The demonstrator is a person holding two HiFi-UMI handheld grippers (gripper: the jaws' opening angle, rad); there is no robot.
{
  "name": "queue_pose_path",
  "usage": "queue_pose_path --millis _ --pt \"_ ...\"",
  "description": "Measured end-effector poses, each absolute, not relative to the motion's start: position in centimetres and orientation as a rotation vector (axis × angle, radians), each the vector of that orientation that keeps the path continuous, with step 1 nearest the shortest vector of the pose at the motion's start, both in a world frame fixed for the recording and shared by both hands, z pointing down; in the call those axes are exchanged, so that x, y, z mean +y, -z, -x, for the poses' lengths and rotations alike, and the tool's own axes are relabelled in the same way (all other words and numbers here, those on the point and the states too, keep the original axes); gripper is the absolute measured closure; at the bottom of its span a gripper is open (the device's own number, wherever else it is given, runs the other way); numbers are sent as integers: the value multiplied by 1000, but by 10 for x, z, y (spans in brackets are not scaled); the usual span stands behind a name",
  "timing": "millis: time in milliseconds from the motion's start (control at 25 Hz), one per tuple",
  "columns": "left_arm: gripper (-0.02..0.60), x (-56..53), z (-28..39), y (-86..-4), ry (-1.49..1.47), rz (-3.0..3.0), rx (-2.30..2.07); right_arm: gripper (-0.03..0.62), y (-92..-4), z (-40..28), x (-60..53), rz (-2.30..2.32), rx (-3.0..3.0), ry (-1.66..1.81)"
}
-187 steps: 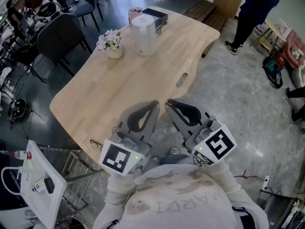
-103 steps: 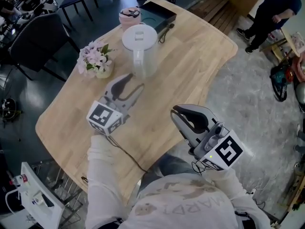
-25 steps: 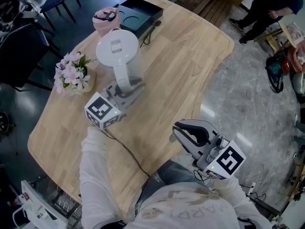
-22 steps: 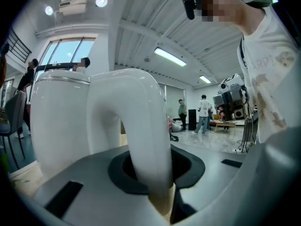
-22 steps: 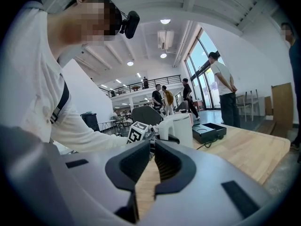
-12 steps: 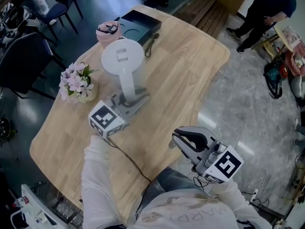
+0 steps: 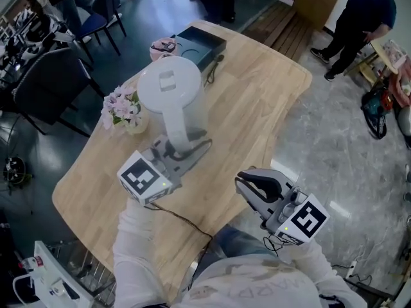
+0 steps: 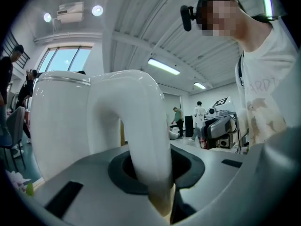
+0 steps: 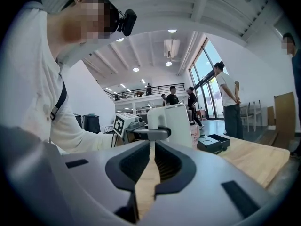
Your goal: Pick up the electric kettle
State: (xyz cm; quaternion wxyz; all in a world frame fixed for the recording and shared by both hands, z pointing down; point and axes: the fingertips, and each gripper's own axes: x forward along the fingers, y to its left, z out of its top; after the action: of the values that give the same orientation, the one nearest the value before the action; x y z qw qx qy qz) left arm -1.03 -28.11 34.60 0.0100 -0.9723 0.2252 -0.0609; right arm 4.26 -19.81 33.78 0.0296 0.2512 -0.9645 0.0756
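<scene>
The white electric kettle (image 7: 170,85) hangs above the wooden table (image 7: 257,95), with my left gripper (image 7: 186,147) shut on its curved handle (image 7: 176,127). In the left gripper view the handle (image 8: 131,126) runs down between the jaws and the kettle's body (image 8: 61,126) fills the left side. My right gripper (image 7: 243,178) hovers at the table's near right edge, jaws shut with nothing between them. From the right gripper view, the kettle (image 9: 176,121) shows ahead, beyond the right gripper (image 9: 151,145), with the left gripper (image 9: 146,134) clamped on it.
A small pot of pink flowers (image 7: 125,111) stands left of the kettle. A dark box-like base (image 7: 199,43) and a pink cup (image 7: 160,45) sit at the table's far end. Dark chairs (image 7: 51,82) stand at the left. A person (image 7: 353,18) stands far right.
The kettle has risen off the table in my left gripper and looms larger under the head camera. The right gripper has shifted only slightly.
</scene>
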Motion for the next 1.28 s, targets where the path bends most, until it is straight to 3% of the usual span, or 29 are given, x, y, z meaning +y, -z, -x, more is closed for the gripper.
queue_pose_path --millis 680,1280 --pt "502 -40 45 -278 214 3027 762 556 -288 0 -38 -855 -3044 -65" --pt "502 134 68 -278 250 3020 754 555 -273 33 113 -912 -3058 6"
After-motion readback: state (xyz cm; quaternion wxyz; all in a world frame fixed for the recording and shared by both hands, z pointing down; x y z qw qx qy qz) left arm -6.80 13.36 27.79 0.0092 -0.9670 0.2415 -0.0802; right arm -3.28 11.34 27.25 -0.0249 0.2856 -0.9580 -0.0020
